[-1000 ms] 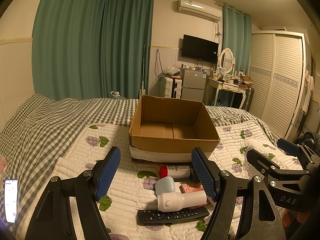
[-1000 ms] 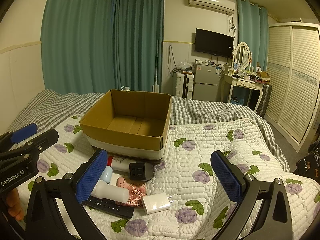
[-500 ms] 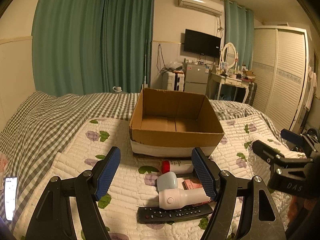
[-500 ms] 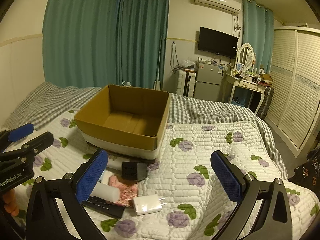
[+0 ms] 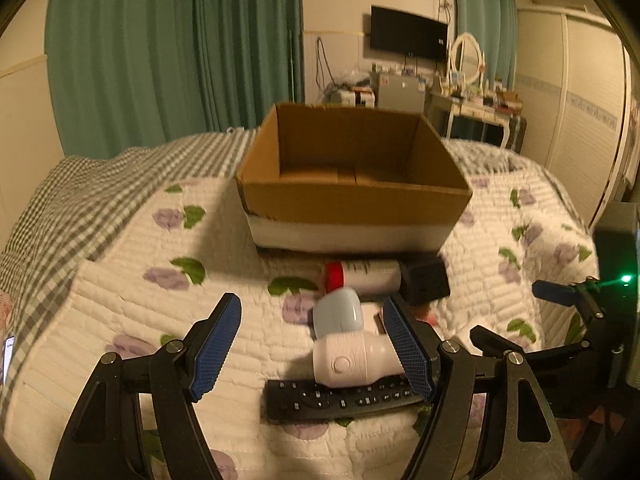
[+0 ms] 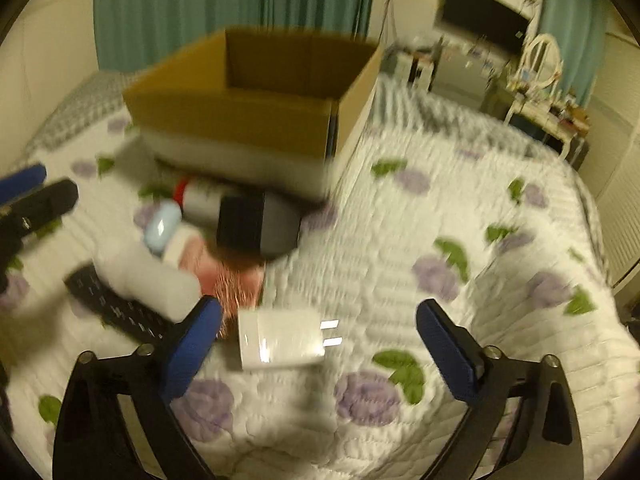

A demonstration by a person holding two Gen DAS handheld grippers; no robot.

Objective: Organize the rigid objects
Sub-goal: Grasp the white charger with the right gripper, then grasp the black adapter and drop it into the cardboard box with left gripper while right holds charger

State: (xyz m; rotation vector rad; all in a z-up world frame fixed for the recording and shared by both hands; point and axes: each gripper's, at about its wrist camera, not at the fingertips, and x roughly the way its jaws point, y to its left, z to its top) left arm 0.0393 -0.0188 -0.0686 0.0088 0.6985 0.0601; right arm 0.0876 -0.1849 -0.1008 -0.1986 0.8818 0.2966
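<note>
An open cardboard box (image 5: 352, 196) (image 6: 240, 120) stands on the quilted bed. In front of it lies a pile: a red-capped bottle (image 5: 362, 274), a black block (image 5: 426, 284) (image 6: 256, 226), a pale blue case (image 5: 338, 316), a white bottle (image 5: 352, 362), a black remote (image 5: 340, 398) and a pink packet (image 6: 228, 276). A white charger plug (image 6: 284, 338) lies nearest my right gripper (image 6: 318, 338), which is open just above it. My left gripper (image 5: 316, 340) is open over the white bottle and the blue case.
A phone (image 5: 7, 354) lies at the bed's left edge. Green curtains (image 5: 168, 52), a dresser (image 5: 476, 112) and a wardrobe (image 5: 588, 120) stand beyond the bed. The floral quilt (image 6: 460, 248) stretches to the right of the pile.
Both grippers have moved forward and down towards the pile. The right gripper now hangs over the white charger plug. Both stay open.
</note>
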